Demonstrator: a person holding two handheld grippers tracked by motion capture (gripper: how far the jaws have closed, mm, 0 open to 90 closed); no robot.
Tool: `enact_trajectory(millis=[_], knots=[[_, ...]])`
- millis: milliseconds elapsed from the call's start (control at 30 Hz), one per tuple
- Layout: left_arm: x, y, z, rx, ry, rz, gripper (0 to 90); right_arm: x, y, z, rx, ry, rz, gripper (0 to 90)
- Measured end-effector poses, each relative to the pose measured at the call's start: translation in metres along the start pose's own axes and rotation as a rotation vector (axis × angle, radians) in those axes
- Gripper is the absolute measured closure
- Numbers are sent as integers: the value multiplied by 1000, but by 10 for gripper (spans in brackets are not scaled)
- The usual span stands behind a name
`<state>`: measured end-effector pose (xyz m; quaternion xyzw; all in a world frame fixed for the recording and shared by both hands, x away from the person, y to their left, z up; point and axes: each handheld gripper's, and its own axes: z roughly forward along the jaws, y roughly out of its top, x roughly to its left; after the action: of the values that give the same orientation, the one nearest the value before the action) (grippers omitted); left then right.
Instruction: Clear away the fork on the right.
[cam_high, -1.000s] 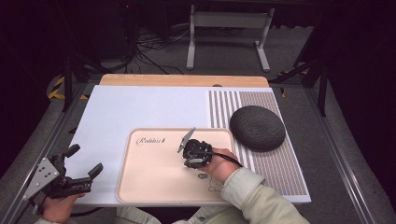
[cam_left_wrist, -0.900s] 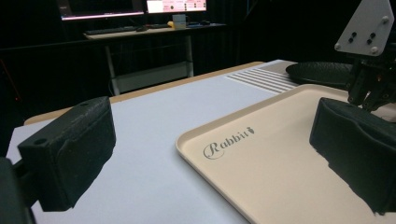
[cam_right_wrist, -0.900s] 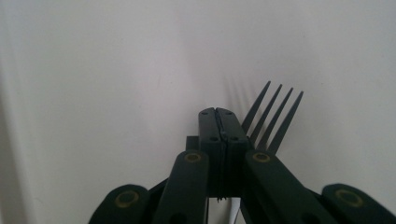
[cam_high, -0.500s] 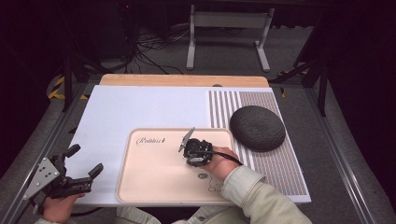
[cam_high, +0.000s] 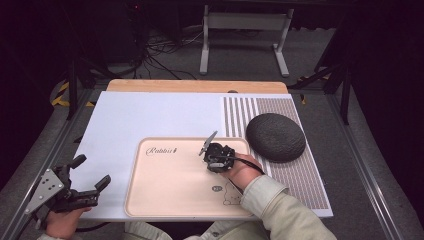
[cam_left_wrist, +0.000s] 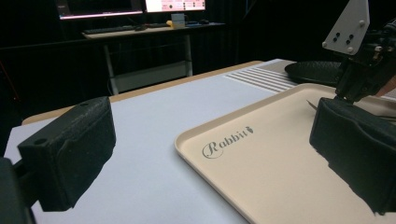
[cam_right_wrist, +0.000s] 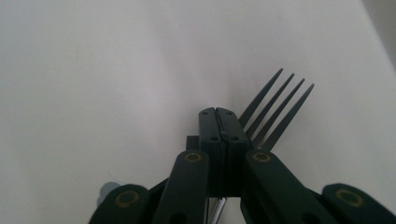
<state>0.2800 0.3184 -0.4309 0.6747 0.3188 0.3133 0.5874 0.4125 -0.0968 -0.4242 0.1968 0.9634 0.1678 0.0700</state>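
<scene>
My right gripper (cam_high: 216, 159) points down at the middle of a beige tray (cam_high: 137, 200) lettered "Rabbit". Its jaws are shut on a dark fork (cam_right_wrist: 275, 107), whose tines stick out past the closed pads (cam_right_wrist: 217, 112) just above the tray floor. A person's hand in a pale sleeve holds that gripper. My left gripper (cam_high: 91, 171) hovers at the mat's front left corner, left of the tray. It is open, with nothing between its wide-apart pads (cam_left_wrist: 70, 149). In the left gripper view the tray (cam_left_wrist: 187, 140) lies ahead.
A dark round woven pad (cam_high: 275, 136) rests on the striped right part of the white mat (cam_high: 150, 115). The wooden table edge (cam_high: 195, 86) runs along the back. Metal rails flank the table, and a stand with cables sits on the floor behind it.
</scene>
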Motion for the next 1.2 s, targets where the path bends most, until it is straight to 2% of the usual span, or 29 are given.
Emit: enact_trajectory(millis=[233,700,1200], knots=[[0,0,0,0,-1,-2,11,-10,-12,-3,-16,-40,61,900],[0,0,0,0,1,-2,11,-30,-38,-11,-49,-76,173,900],[0,0,0,0,1,-3,11,-40,-50,-15,-51,-114,244,900]])
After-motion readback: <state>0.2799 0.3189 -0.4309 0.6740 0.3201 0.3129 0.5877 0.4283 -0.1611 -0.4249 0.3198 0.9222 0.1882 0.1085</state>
